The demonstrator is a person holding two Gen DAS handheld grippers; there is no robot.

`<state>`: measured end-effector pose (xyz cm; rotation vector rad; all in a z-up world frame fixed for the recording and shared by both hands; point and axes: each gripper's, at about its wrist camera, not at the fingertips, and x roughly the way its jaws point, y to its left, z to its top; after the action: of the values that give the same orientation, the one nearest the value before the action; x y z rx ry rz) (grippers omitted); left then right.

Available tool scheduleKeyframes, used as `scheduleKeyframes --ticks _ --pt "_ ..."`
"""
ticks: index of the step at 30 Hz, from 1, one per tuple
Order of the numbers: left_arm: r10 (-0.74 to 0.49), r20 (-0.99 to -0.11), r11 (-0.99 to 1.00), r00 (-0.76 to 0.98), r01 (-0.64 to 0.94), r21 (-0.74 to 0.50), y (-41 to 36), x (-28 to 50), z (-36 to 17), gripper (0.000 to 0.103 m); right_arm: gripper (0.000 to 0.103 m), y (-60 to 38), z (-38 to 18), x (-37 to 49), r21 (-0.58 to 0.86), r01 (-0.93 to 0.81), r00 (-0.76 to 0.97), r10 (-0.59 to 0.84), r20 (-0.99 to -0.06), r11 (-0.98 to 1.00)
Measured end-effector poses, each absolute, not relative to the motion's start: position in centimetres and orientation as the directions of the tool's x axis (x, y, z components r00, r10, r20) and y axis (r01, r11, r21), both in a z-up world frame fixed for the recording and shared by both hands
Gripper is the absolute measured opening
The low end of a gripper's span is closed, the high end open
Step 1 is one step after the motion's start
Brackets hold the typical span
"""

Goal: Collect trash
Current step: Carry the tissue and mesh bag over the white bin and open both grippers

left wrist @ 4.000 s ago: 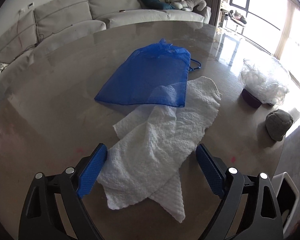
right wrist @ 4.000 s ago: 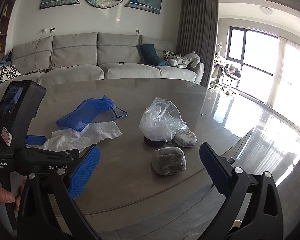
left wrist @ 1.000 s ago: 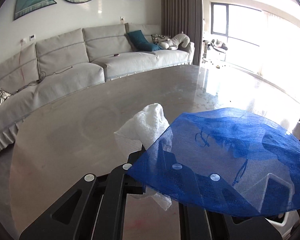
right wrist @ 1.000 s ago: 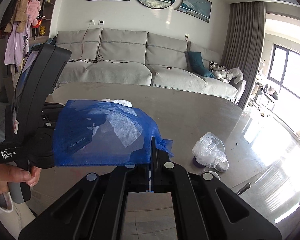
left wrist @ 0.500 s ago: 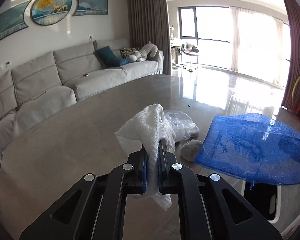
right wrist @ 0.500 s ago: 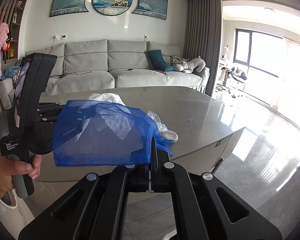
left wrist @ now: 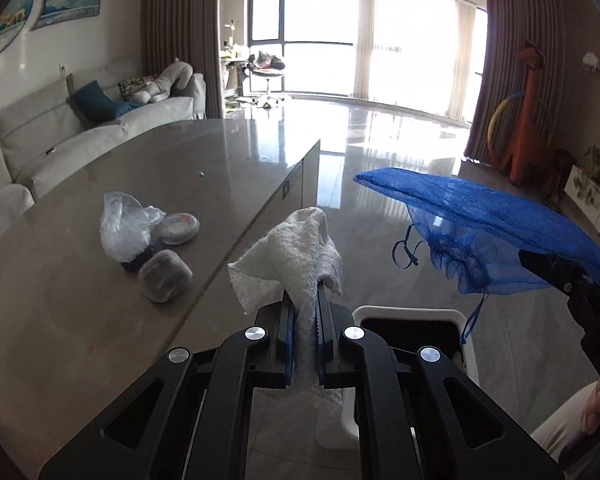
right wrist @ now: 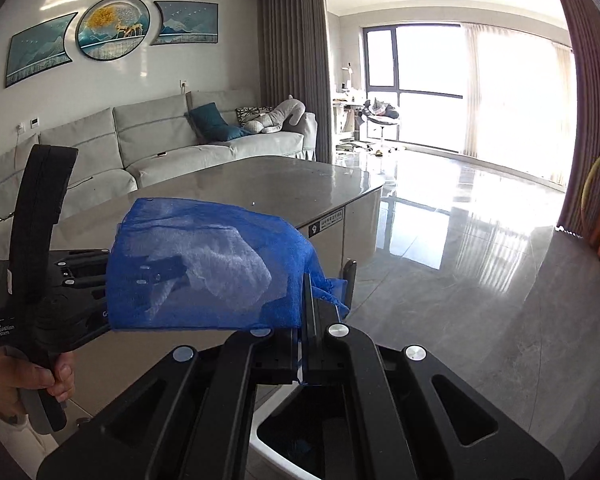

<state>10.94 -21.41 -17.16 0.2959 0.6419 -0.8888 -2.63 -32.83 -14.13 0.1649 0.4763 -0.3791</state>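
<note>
the left gripper [left wrist: 303, 328] is clamped tight on a crumpled white textured paper towel [left wrist: 296, 256], which bunches up above the blue-lined pads and trails down below them. the gripper is off the edge of the grey polished stone table [left wrist: 80, 320], and just beyond and below it stands a white rectangular trash bin with a dark opening [left wrist: 412, 314] on the glossy tiled floor [left wrist: 380, 168]. the right gripper [right wrist: 303, 304] is closed on one edge of a sheer blue mesh drawstring bag [right wrist: 204, 272], which spreads flat out to its left and veils the fingers of the left gripper and the towel behind it. in the left wrist view the same bag [left wrist: 480, 220] hangs in the air to the right, its gathered mouth and thin blue cords dangling above the bin. part of the white bin [right wrist: 268, 444] also shows under the right gripper in its own view. on the table sit a crumpled clear plastic bag [left wrist: 124, 228] over a dark round base, a small round tin [left wrist: 178, 228] touching it, and a grey felt-like lump [left wrist: 164, 276] just in front. a hand [right wrist: 24, 380] grips the handle of the left tool. a light grey sofa [right wrist: 160, 140] stands beyond the table.
</note>
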Motion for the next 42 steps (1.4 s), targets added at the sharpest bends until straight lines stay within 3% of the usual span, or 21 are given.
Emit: scheduleKeyframes --ticks 10,22,23,24,25,26,30,35,42 --pt "-0.576 -0.757 0.450 0.310 0.893 0.023 -28.9 7.2 -23.8 0.008 0.002 -36.2 -18.5 -7.0 0.137 0.517 0.751 -0.371 -0.546 0.845" --pt "-0.503 -0.841 0.386 0.199 0.923 -0.012 -33.6 6.3 -28.2 0.010 0.002 -37.9 -19.7 -8.5 0.116 0.585 0.685 -0.413 -0.600 0.803" --pt "-0.487 -0.855 0.378 0.180 0.926 -0.021 -34.0 6.4 -28.7 0.024 0.002 -38.0 -19.6 -8.3 0.116 0.587 0.683 -0.413 -0.602 0.801" --pt "-0.465 -0.871 0.371 0.159 0.928 -0.028 -34.3 6.5 -29.3 0.063 0.002 -38.1 -19.6 -8.4 0.115 0.589 0.681 -0.415 -0.604 0.800" --pt "-0.433 -0.887 0.375 0.161 0.927 -0.015 -34.7 6.3 -30.1 0.089 0.002 -37.9 -19.6 -8.3 0.115 0.589 0.680 -0.414 -0.605 0.800" --pt "-0.412 -0.891 0.387 0.189 0.922 0.017 -34.9 6.3 -30.6 0.098 0.002 -37.9 -19.6 -8.3 0.116 0.589 0.680 -0.412 -0.606 0.800" --pt "-0.372 -0.894 0.365 0.249 0.925 0.106 -35.3 5.9 -31.5 0.098 0.002 -37.6 -19.4 -7.9 0.114 0.581 0.682 -0.405 -0.609 0.806" --pt "-0.382 -0.885 0.378 0.266 0.919 0.113 -34.1 6.6 -30.8 0.098 0.002 -37.7 -19.3 -7.9 0.110 0.572 0.684 -0.399 -0.611 0.813" --pt "-0.393 -0.795 0.496 0.462 0.835 0.239 -31.9 7.2 -27.0 0.098 0.002 -38.1 -20.4 -6.7 0.130 0.566 0.678 -0.370 -0.635 0.814"
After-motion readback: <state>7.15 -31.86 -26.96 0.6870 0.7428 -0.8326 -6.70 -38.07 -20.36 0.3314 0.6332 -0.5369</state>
